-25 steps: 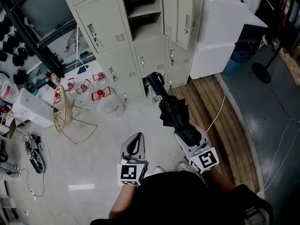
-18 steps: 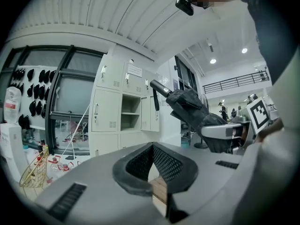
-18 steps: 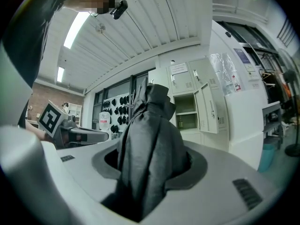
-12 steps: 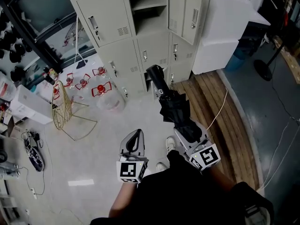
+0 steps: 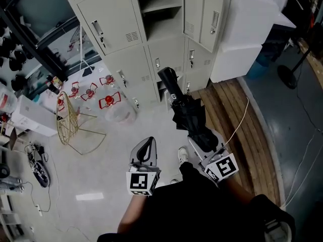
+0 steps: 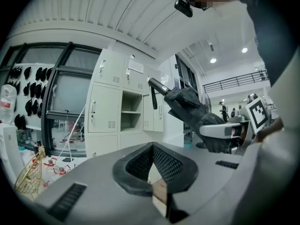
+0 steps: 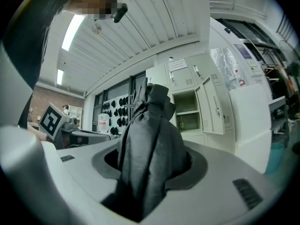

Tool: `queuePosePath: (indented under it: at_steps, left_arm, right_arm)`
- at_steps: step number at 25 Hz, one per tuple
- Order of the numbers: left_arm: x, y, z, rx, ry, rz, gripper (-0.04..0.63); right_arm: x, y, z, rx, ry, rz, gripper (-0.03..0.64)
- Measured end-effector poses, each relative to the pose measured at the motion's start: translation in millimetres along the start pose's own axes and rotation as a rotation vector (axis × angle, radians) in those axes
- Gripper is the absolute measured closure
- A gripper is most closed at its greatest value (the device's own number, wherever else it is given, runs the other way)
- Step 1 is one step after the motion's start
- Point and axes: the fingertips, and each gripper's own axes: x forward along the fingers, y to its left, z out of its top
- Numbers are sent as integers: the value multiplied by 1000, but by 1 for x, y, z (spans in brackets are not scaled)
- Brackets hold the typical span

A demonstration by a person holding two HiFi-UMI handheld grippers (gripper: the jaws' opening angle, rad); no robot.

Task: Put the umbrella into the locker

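Left claw (image 6: 152, 147) empty, jaws together; folded black umbrella (image 6: 188, 108) at right, open locker (image 6: 104, 109) beyond.

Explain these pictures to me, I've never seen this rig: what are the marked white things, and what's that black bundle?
There is no robot. A person holds a pair of tongs in each hand. The head view looks down from a camera on the person's head, and the two gripper views ride on the tongs. The right tongs are shut on a folded black umbrella, which points toward the open locker. The left tongs are shut and empty. Bottles and a wire basket stand on the floor.
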Motion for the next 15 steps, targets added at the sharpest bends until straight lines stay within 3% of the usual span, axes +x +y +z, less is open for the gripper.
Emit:
queuePosePath:
  at_steps: [15]
  left_arm:
    - [128, 44, 22, 13, 1, 31, 597]
  right_arm:
    - [89, -102, 6, 17, 24, 1, 394]
